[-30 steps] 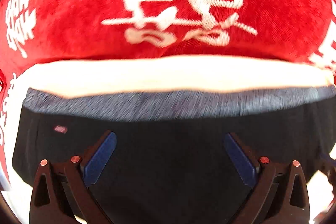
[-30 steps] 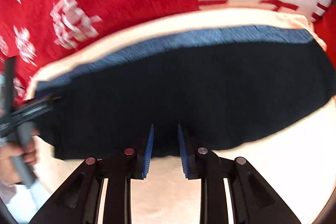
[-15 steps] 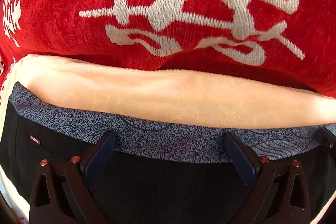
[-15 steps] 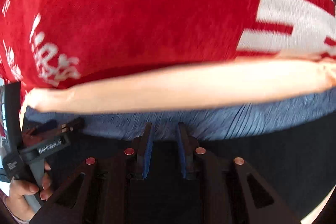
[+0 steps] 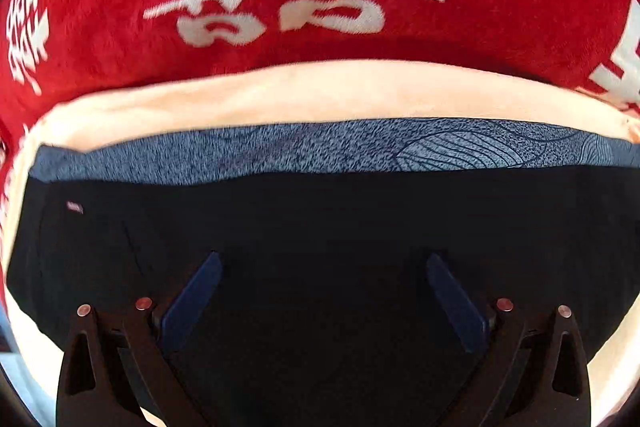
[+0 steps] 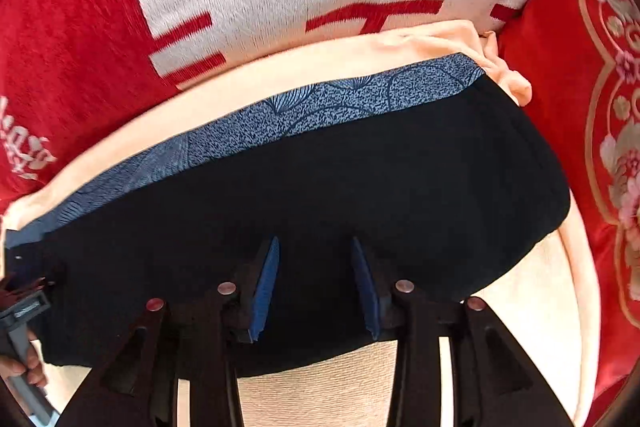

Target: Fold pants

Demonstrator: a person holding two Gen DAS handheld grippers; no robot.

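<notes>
The black pants (image 5: pixel 320 227) lay folded on a cream cloth (image 5: pixel 320 91), their blue patterned waistband (image 5: pixel 320 151) along the edge farthest from both sets of jaws. The left gripper (image 5: pixel 323 301) hung over the dark fabric, jaws spread wide with nothing pinched between them. The right gripper (image 6: pixel 315 285) stood above the pants' near edge, its jaws opening, fabric beneath but not gripped. A red blanket (image 6: pixel 72 47) with white characters lay beyond the waistband.
</notes>
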